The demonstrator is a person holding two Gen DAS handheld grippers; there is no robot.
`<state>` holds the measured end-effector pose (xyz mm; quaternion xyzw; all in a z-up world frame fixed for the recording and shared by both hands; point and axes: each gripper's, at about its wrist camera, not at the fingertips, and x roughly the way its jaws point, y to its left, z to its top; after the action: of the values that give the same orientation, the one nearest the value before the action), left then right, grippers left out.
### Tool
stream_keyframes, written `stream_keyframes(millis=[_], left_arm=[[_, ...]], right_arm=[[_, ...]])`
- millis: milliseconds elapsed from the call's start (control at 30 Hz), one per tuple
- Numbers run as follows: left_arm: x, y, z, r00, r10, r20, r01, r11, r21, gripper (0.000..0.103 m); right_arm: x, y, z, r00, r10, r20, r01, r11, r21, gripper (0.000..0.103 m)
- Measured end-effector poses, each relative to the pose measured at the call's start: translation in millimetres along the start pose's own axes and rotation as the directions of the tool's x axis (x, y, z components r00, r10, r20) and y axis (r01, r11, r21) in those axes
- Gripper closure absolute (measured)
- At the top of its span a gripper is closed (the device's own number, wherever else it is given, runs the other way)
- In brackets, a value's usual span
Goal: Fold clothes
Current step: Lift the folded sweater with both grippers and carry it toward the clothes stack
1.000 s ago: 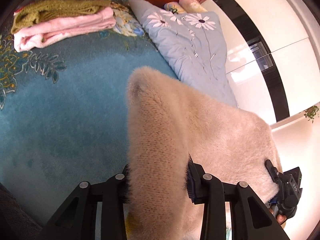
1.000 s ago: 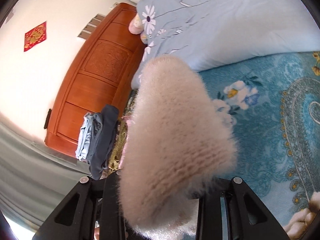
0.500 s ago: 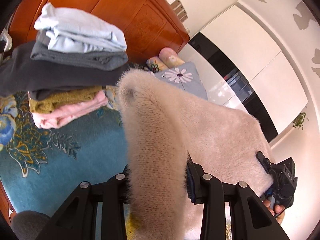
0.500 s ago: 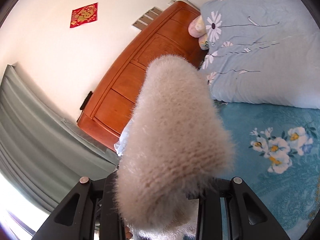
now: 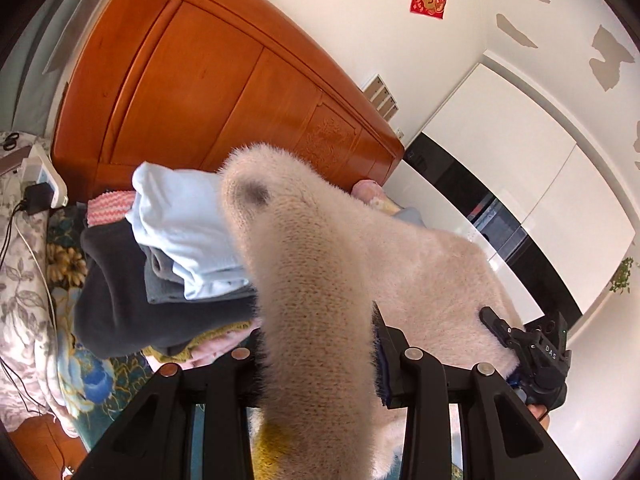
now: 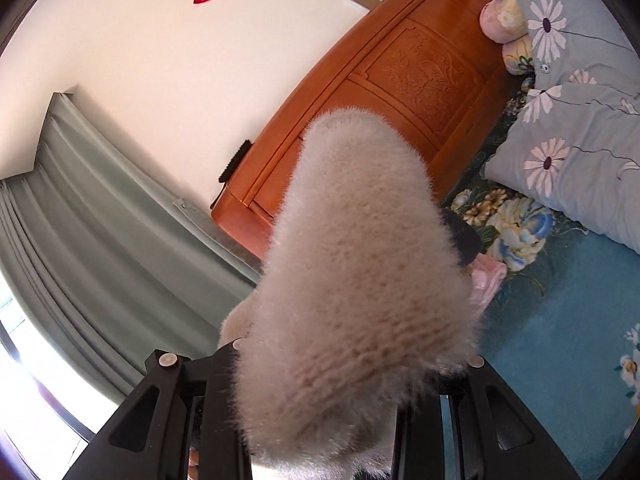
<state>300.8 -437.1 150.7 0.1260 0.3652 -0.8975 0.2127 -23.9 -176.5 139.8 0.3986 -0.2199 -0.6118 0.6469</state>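
Note:
A folded fluffy beige sweater (image 5: 420, 280) hangs between my two grippers, held up in the air. My left gripper (image 5: 316, 364) is shut on one thick end of it. My right gripper (image 6: 352, 376) is shut on the other end (image 6: 360, 272), and it also shows at the right of the left wrist view (image 5: 532, 356). A stack of folded clothes (image 5: 176, 256), light blue on top, then grey, dark, olive and pink, sits on the bed just left of and below the sweater. The fingertips are hidden in the fur.
The wooden headboard (image 5: 224, 92) stands behind the stack. A blue floral bedspread (image 6: 560, 340) covers the bed, with a grey daisy-print quilt (image 6: 572, 152) at the right. Grey curtains (image 6: 92, 240) hang at the left. A power strip with cables (image 5: 40, 184) lies beside the bed.
Both grippers have lifted and tilted up with the sweater. The view has swung from the bedspread to the headboard and wall, and the folded stack now lies close beside the sweater.

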Motion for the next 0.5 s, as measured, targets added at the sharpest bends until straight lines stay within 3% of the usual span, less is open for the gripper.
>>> stream_keyframes(millis=[133,500], left_arm=[[0.9,22.6,31.2,0.999,0.031,0.026,-0.031,0.999,-0.031,0.064],[32.5,78.1,84.9,0.992,0.111,0.055,-0.106,0.991,-0.083,0.064]], right_arm=[[41.6,10.8,18.6,0.999,0.041,-0.035,-0.043,0.998,-0.054,0.070],[150.2,-2.1,71.3,0.988,0.083,-0.127,-0.092,0.994,-0.066,0.070]])
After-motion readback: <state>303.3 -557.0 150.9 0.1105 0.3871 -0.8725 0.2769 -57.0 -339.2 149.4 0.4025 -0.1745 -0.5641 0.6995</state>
